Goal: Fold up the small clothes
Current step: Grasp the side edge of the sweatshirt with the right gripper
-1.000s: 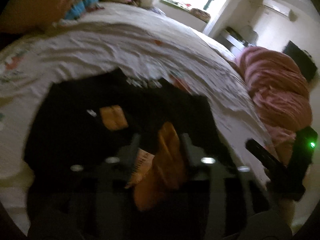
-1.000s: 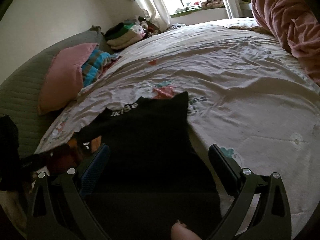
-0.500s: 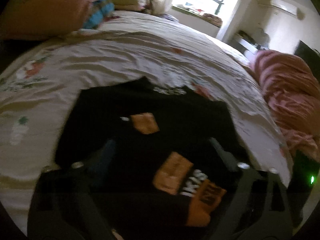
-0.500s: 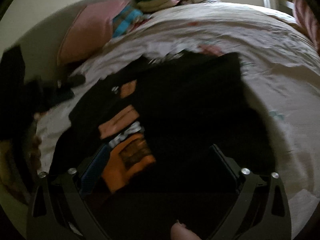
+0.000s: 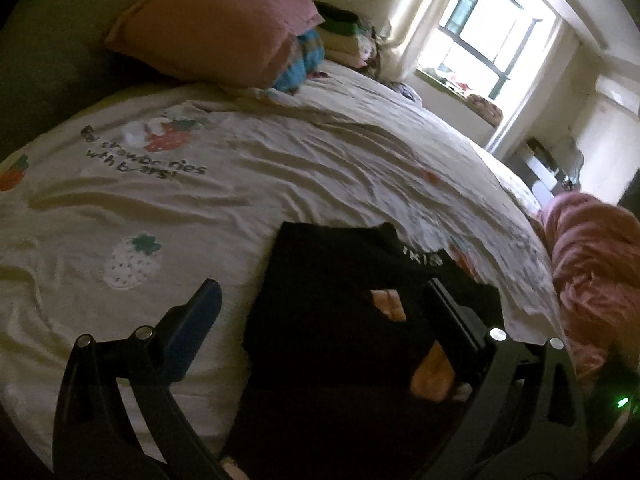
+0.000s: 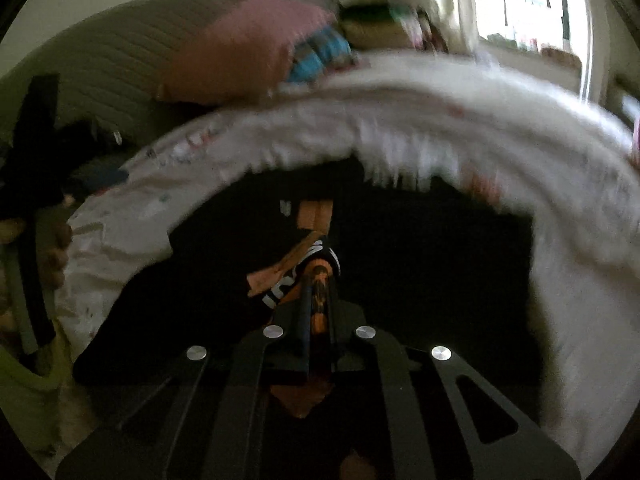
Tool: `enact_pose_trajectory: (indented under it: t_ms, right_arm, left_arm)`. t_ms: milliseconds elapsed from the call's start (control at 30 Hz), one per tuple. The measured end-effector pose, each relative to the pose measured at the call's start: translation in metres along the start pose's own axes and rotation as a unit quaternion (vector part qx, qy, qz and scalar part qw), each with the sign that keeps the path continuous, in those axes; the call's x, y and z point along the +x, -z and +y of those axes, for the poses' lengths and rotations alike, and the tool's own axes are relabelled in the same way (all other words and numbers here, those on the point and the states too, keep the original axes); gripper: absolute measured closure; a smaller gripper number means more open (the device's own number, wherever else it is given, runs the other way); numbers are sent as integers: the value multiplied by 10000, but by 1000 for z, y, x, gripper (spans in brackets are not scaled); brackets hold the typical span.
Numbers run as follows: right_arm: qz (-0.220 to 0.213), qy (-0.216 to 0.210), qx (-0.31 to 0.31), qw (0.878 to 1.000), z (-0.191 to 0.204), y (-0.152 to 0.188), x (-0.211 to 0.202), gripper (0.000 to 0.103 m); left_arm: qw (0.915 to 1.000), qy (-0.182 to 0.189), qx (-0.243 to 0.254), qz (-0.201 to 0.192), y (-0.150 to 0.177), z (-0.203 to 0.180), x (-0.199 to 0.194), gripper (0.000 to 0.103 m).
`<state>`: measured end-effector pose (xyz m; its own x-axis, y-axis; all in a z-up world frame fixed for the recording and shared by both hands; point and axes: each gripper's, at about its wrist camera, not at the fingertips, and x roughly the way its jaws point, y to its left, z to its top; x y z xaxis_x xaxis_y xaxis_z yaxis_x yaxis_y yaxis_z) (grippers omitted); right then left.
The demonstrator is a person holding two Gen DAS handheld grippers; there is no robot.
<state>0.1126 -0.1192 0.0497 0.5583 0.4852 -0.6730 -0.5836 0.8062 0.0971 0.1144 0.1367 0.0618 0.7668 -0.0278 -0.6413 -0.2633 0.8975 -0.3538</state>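
A small black garment [image 5: 340,320] with orange patches and white lettering lies on the cream strawberry-print bedsheet [image 5: 240,184]. My left gripper [image 5: 324,308] hovers over the garment's left edge, jaws wide open with nothing pinched; its blue-padded left finger [image 5: 196,320] is over bare sheet. In the blurred right wrist view, my right gripper [image 6: 316,280] is shut on a bunched orange-and-black fold [image 6: 296,268] of the garment [image 6: 432,248]. That fold is lifted a little off the rest. The left gripper's dark body [image 6: 32,152] shows at the far left, in a hand [image 6: 56,252].
A pink pillow [image 5: 216,28] leans on the grey headboard [image 6: 100,64], with a blue striped cloth [image 5: 300,64] and a stack of folded clothes [image 5: 340,36] beside it. A rumpled pink blanket [image 5: 592,264] lies at the right edge. A bright window [image 5: 488,36] is beyond the bed.
The left gripper let go of the orange fold, opened wide and drew back to the left. The right gripper swung left over the garment and shut on the orange printed fold.
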Motion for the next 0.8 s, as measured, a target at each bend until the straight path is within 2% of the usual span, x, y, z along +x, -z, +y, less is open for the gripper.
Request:
enact_pose_trajectory:
  t_ms: [133,233,367,500,800]
  right_arm:
    - [-499,190,-536,9971,0,-38,-21,98]
    - [-691,410,-912,9926,-6,-56,-23,98]
    - [-466,744,-979,9913,-30,-59,-5,98]
    - [-220,1017,-820,9912,-51,-48,16,98]
    - [33,1099,-501,9927,-69,-24,39,98]
  left_arm:
    - [10000,-38,3,-40,-2,2,-2,10]
    - [10000,-11,32,-1,0,0,1,10]
    - [9999,5,101,111,4,-5,11,10]
    - [9995,-23,225,233,9,-12,22,10]
    - [9970,-57,569,517,21,-33,51,10]
